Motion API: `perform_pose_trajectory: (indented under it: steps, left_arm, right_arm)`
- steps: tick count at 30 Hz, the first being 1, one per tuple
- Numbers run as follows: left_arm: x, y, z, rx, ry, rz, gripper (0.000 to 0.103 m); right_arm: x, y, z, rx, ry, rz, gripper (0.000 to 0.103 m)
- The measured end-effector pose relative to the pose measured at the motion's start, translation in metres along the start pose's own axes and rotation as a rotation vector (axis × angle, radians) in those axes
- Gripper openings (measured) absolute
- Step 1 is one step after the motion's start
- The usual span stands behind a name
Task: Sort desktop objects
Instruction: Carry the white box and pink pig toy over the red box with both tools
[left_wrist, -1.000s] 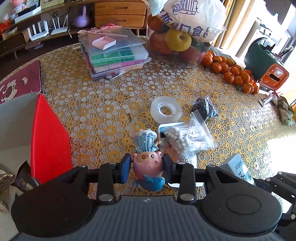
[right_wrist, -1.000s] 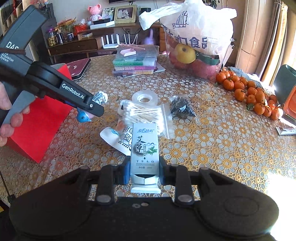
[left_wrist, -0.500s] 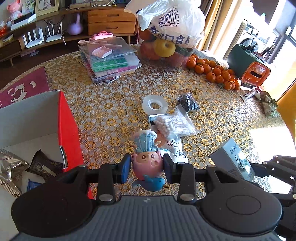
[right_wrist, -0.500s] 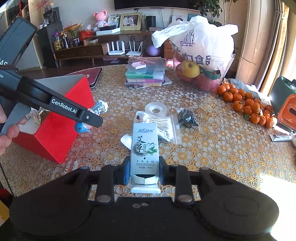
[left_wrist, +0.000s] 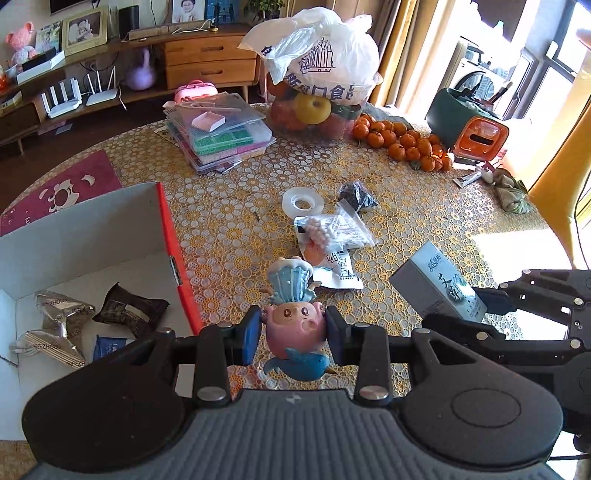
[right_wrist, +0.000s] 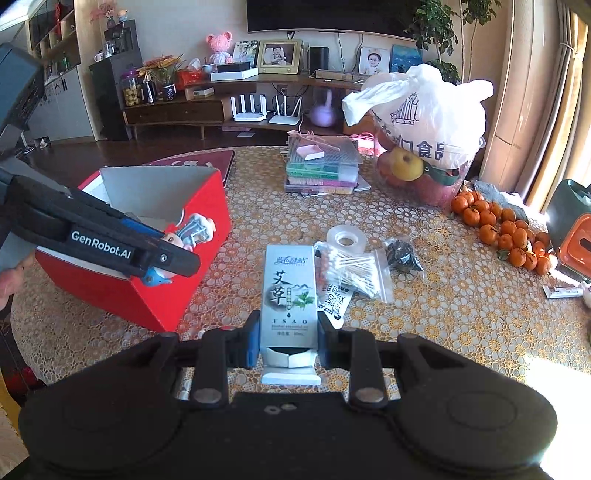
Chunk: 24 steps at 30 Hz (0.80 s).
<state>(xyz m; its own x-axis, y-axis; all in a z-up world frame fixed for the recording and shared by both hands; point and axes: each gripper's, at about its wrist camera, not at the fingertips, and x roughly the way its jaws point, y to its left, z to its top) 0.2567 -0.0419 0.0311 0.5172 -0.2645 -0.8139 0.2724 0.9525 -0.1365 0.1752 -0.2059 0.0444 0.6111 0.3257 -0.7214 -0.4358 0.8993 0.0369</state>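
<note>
Left gripper (left_wrist: 289, 334), jaws clenched on a pink and blue toy figure (left_wrist: 293, 317), held in the air just beside the open red box (right_wrist: 155, 206), near its right wall. Box holds snack packets (left_wrist: 59, 321). Right gripper (right_wrist: 289, 339), jaws clamped on a grey carton (right_wrist: 290, 291), lifted above the surface (right_wrist: 461, 325). On the lace-covered surface beyond: a tape roll (right_wrist: 346, 239), a bag of cotton swabs (right_wrist: 358, 271), a small dark bag (right_wrist: 402, 254), a white sachet (left_wrist: 341, 271) partly under the swabs. Tangerines (right_wrist: 506, 232) lie well apart, far right.
</note>
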Motion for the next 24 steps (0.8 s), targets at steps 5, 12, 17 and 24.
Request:
perform_pose_trajectory:
  steps: [5,12,17,24]
  left_arm:
    - [-0.021,0.009,-0.012,0.014,-0.012,0.007,0.036]
    - [-0.045,0.027,-0.025,0.014,-0.027,0.009,0.036]
    - [-0.06,0.046,-0.031,0.002,-0.036,0.016,0.036]
    - [-0.07,0.074,-0.038,-0.026,-0.042,0.036,0.036]
  right_arm:
    - [-0.006,0.021,0.005,-0.019,-0.009,0.016,0.029]
    - [-0.009,0.051,0.014,-0.05,-0.018,0.042,0.029]
    - [-0.006,0.068,0.021,-0.072,-0.016,0.057,0.029]
    - [0.001,0.09,0.03,-0.091,-0.02,0.078,0.029]
